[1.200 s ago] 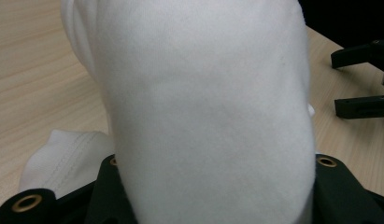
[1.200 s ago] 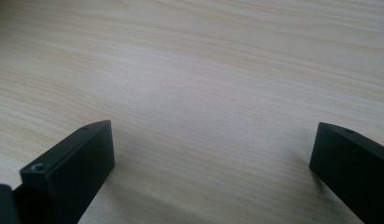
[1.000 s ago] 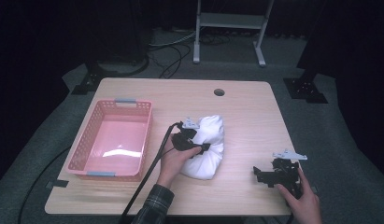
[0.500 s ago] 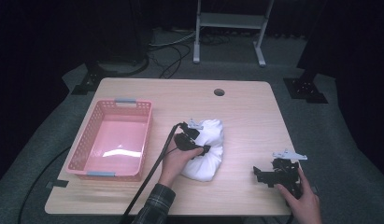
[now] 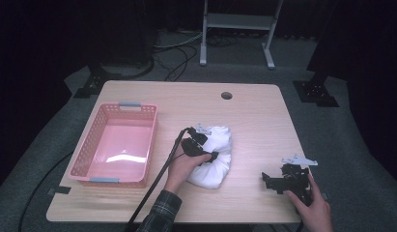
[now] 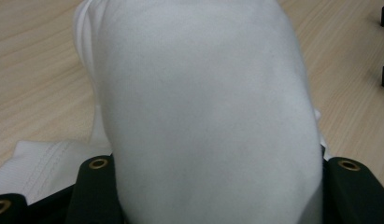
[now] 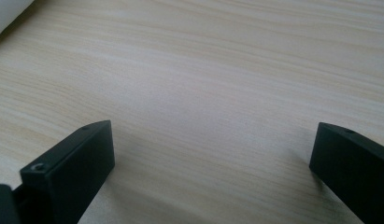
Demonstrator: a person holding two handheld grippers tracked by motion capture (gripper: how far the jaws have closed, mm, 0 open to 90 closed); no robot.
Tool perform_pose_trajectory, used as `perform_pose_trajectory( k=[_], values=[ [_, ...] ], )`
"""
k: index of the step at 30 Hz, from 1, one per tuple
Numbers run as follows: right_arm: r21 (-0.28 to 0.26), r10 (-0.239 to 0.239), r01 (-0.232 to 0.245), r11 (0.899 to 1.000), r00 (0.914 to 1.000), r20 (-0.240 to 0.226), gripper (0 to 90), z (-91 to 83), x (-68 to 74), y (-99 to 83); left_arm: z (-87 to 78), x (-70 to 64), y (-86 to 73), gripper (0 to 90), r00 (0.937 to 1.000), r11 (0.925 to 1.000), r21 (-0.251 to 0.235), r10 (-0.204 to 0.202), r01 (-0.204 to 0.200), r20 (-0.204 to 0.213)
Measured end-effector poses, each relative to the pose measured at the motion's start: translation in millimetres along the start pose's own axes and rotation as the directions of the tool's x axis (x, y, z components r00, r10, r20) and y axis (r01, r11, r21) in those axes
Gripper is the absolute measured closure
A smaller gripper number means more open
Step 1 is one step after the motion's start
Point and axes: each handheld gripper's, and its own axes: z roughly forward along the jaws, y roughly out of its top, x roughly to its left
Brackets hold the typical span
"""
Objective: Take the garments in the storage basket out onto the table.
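A white cloth bundle [image 5: 219,162] lies on the wooden table [image 5: 254,121], a little right of centre. My left gripper [image 5: 202,149] sits on the bundle's left side, held by a hand in a plaid sleeve. In the left gripper view the white cloth [image 6: 203,93] bulges up between the two black jaws and touches both, so my left gripper [image 6: 222,164] is shut on it. My right gripper [image 5: 277,181] rests near the table's front right edge, pointing left. In its own view my right gripper [image 7: 213,149] stands open over bare wood.
A pink plastic basket [image 5: 89,155] stands on the left side of the table, with nothing in it. A round cable hole [image 5: 226,95] is near the far edge. The left gripper's cable [image 5: 152,188] trails off the front. A metal stand [image 5: 234,29] is on the floor beyond.
The left gripper has edged slightly right and down onto the cloth bundle. The right gripper and the basket have stayed put.
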Motion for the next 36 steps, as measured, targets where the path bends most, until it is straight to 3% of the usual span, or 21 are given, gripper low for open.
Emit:
perform_pose_trajectory(
  k=[36],
  values=[
    [0.000, 0.001, -0.001, 1.000, 1.0000, 0.000, 0.0, 0.0, 0.1, 0.0, 4.6, 2.1, 1.4, 10.6, 0.9999, 0.9993, 0.036, -0.005, 0.005, -0.010]
  ],
)
